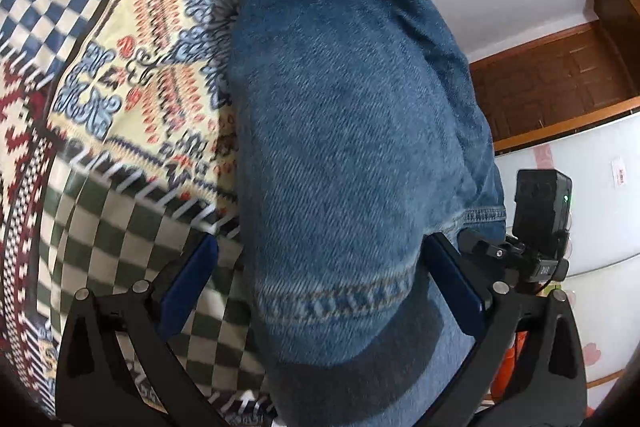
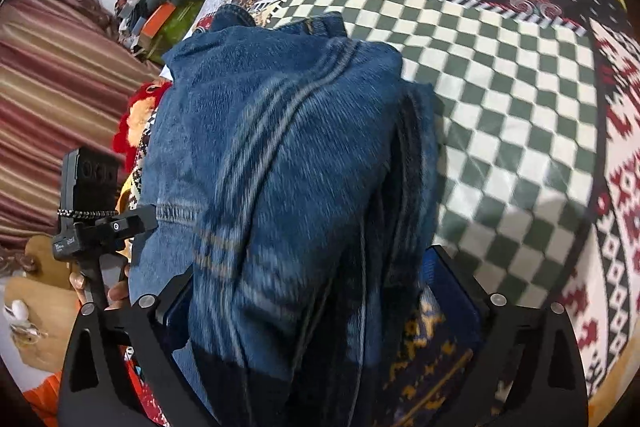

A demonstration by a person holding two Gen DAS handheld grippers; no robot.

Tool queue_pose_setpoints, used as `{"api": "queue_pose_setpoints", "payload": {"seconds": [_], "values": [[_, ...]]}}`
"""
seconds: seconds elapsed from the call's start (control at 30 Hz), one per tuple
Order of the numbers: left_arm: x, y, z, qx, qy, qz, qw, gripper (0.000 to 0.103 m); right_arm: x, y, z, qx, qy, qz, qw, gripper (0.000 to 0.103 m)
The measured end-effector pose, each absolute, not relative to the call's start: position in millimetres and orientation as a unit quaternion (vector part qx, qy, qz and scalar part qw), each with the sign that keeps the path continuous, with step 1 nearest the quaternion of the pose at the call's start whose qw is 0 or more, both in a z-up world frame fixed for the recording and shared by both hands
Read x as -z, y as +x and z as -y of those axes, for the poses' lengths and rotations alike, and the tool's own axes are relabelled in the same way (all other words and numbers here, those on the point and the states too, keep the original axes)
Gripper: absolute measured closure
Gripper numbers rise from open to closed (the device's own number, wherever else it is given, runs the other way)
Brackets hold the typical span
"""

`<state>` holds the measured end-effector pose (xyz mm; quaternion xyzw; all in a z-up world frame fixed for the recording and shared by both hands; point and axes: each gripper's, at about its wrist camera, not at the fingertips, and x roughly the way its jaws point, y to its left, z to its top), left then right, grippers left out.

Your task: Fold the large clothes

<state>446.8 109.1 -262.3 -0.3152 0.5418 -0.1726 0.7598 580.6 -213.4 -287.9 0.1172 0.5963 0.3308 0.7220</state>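
A pair of blue denim jeans lies folded in a thick bundle on a patchwork bedspread. In the left wrist view the bundle's hem end sits between the blue-padded fingers of my left gripper, whose jaws stand wide; the right pad touches the denim and the left pad stands off it. In the right wrist view the jeans fill the space between the jaws of my right gripper, which are wide apart around the bundle. The picture is motion-blurred.
The green-and-cream checked patch of the bedspread spreads right of the jeans. A striped curtain and a pile of clutter lie left. A wooden headboard and white cabinet stand right.
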Motion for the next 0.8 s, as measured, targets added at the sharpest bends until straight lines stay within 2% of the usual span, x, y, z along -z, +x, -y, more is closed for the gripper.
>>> {"api": "queue_pose_setpoints", "payload": {"seconds": [0.2,0.27,0.33,0.43,0.57,0.63,0.8], "values": [[266.3,466.9,-101.6,0.179,-0.330,-0.540,0.754,0.000,295.8,597.2,200.0,-0.341,0.139,-0.606,0.705,0.001],[265.5,472.1,-96.6,0.186,-0.335,-0.537,0.751,0.008,295.5,597.5,201.8,-0.339,0.155,-0.604,0.704,0.004],[261.1,476.3,-89.2,0.182,-0.317,-0.542,0.757,0.012,292.5,594.7,203.1,-0.349,0.165,-0.602,0.699,0.022],[249.1,475.0,-77.4,0.177,-0.291,-0.540,0.770,0.025,283.0,589.3,201.6,-0.348,0.162,-0.600,0.702,0.038],[227.4,463.0,-80.5,0.181,-0.282,-0.528,0.780,0.038,263.4,579.5,192.5,-0.339,0.148,-0.592,0.716,0.048],[210.5,453.9,-78.0,0.184,-0.268,-0.517,0.792,0.041,250.1,572.4,189.4,-0.340,0.140,-0.587,0.721,0.052],[163.4,438.5,-84.8,0.180,-0.242,-0.480,0.824,0.042,208.7,547.7,165.5,-0.353,0.120,-0.563,0.737,0.054]]}}
